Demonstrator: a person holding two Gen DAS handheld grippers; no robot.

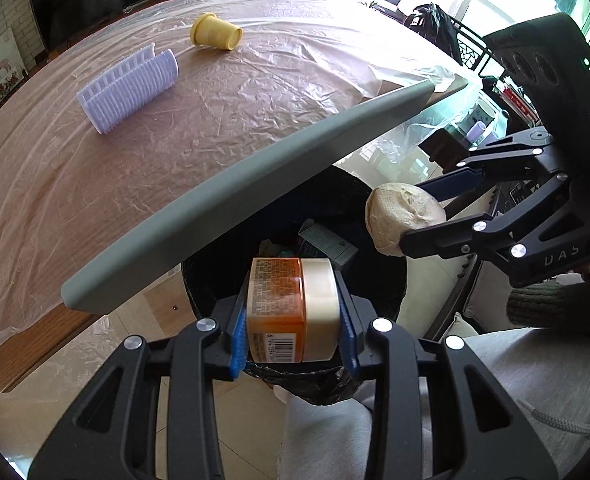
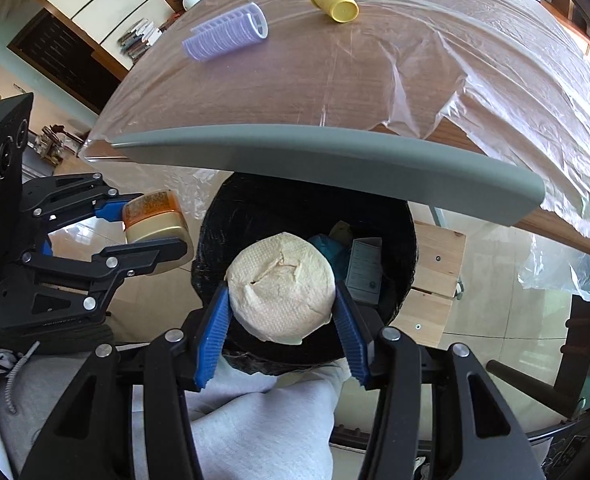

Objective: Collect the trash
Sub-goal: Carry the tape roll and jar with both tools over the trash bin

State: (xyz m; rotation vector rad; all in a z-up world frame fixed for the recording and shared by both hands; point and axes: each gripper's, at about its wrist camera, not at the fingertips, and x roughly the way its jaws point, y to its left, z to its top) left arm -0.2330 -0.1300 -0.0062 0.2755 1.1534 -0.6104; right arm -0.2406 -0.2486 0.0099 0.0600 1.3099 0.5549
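The left gripper (image 1: 295,316) pinches an orange jar (image 1: 291,308) above the black bin (image 1: 215,264); the right gripper (image 2: 281,308) clamps a wadded paper ball (image 2: 281,292). The bin holds a card (image 2: 365,270). At 12 o'clock, the table (image 2: 335,80) carries a curler (image 2: 225,32) and yellow cup (image 2: 335,0).

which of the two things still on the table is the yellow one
The yellow cup, lying on its side toward the table's far edge. The other item, the ribbed hair roller, is pale lilac and lies nearer the bin.

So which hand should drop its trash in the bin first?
Probably right: its gripper holds the paper wad squarely above the bin opening. The left gripper holds the jar beside the rim.
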